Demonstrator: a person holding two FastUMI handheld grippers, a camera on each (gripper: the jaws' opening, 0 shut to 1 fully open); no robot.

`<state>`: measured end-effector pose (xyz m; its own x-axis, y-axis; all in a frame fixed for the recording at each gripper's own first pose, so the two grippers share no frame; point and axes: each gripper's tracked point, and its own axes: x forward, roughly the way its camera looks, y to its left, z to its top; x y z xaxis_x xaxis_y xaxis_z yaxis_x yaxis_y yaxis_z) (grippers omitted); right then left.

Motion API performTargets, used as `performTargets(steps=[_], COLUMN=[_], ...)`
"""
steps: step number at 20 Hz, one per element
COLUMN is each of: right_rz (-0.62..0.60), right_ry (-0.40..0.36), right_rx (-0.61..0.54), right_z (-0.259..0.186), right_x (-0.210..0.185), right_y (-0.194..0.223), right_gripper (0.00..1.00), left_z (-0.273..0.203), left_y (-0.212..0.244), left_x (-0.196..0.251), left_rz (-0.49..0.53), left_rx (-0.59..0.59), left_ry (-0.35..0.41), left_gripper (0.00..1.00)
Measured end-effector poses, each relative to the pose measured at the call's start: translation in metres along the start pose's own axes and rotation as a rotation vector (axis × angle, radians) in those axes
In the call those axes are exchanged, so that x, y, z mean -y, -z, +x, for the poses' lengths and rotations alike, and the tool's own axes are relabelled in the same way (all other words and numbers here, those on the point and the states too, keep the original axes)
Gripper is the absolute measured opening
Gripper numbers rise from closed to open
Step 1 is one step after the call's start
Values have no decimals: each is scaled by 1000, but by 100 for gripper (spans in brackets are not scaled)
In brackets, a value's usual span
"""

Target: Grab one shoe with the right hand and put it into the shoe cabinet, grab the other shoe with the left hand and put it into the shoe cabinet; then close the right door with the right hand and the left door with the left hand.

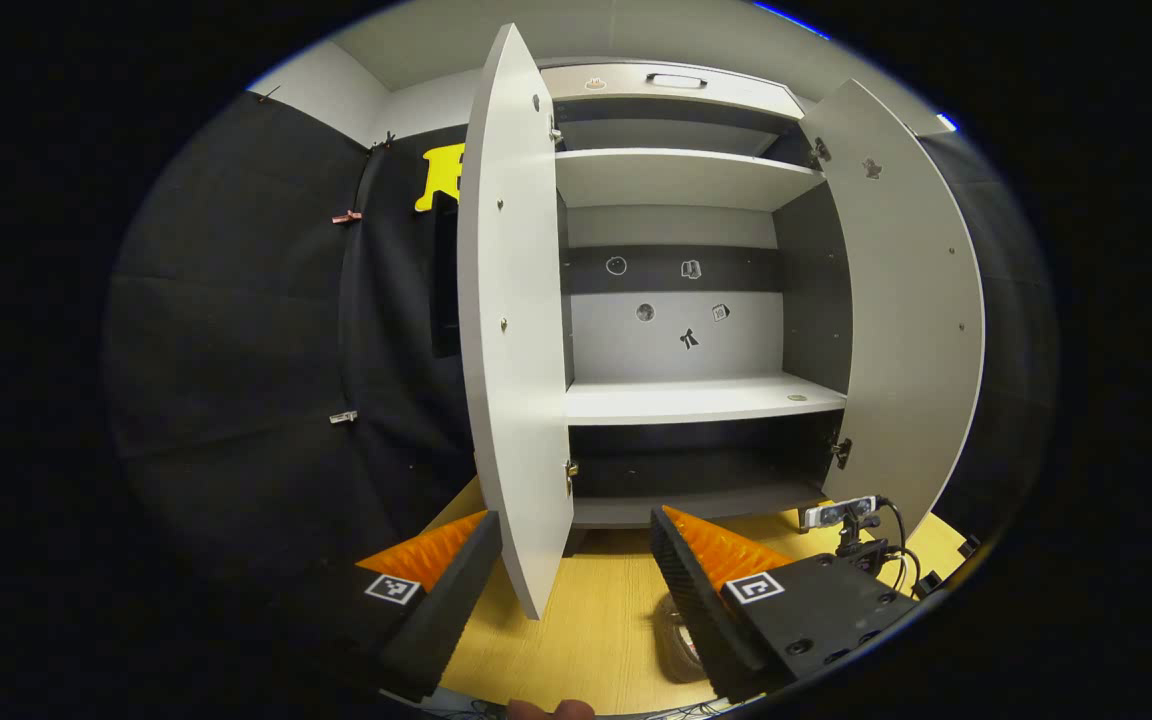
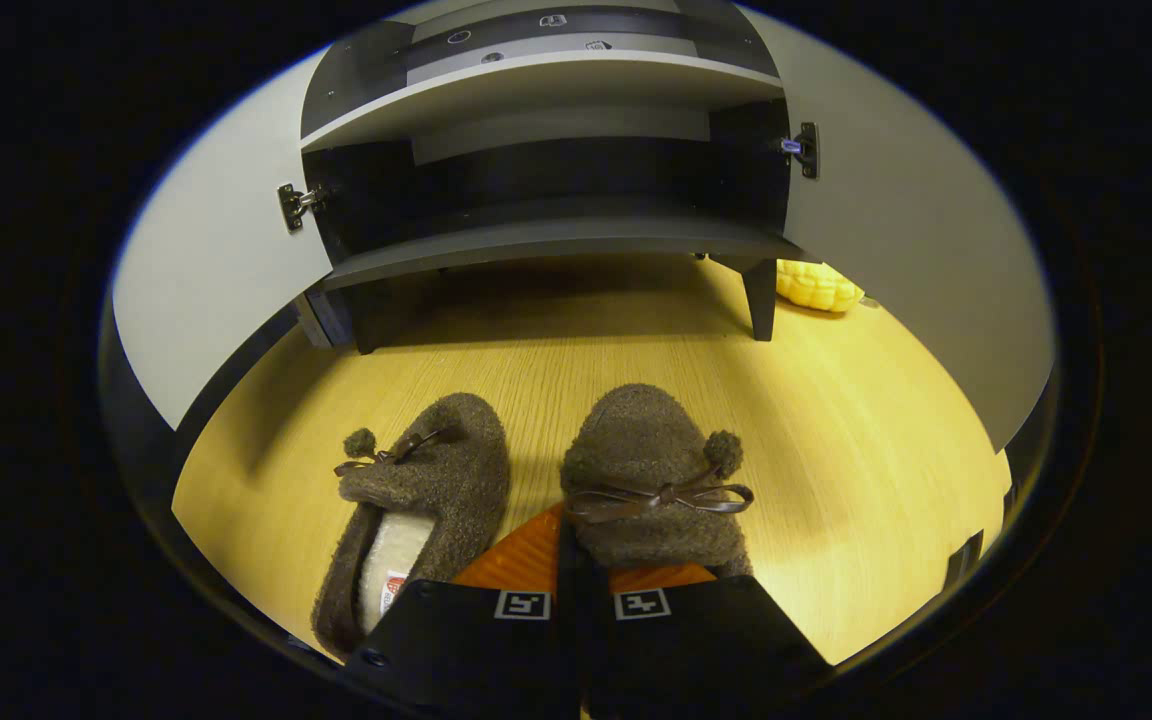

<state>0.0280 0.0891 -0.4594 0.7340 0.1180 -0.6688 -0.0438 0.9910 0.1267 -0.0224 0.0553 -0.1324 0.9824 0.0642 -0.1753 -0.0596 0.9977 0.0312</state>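
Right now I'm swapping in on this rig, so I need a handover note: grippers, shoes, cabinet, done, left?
Left gripper: open, holding nothing, facing the cabinet.
Right gripper: fingers close together at the right shoe; a real grip can't be confirmed.
Left shoe lies beside it on the floor.
Left door and right door are open; shelves bare.
Done: nothing stowed.
Left: both shoes in, then both doors shut.

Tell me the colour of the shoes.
Dark brown and fuzzy, with brown bows: shoes show best in the right gripper view.
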Motion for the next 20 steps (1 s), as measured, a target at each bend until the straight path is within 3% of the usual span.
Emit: performTargets(steps=[10,15,20], right_rz=[22,25,-58], right_ry=[-26,-44,-41], right_rx=[100,221,350], right_z=[-105,-153,-164], right_x=[5,-1,-8], right_y=[-117,-220,-328], right_gripper=[8,8,8], left_z=[-3,-6,-9], left_y=[-11,-16,-16], left_x=[6,12,23], left_rz=[-13,-4,0], left_rx=[-4,-4,-5], left_ry=[21,37,66], left_gripper=[95,95,95])
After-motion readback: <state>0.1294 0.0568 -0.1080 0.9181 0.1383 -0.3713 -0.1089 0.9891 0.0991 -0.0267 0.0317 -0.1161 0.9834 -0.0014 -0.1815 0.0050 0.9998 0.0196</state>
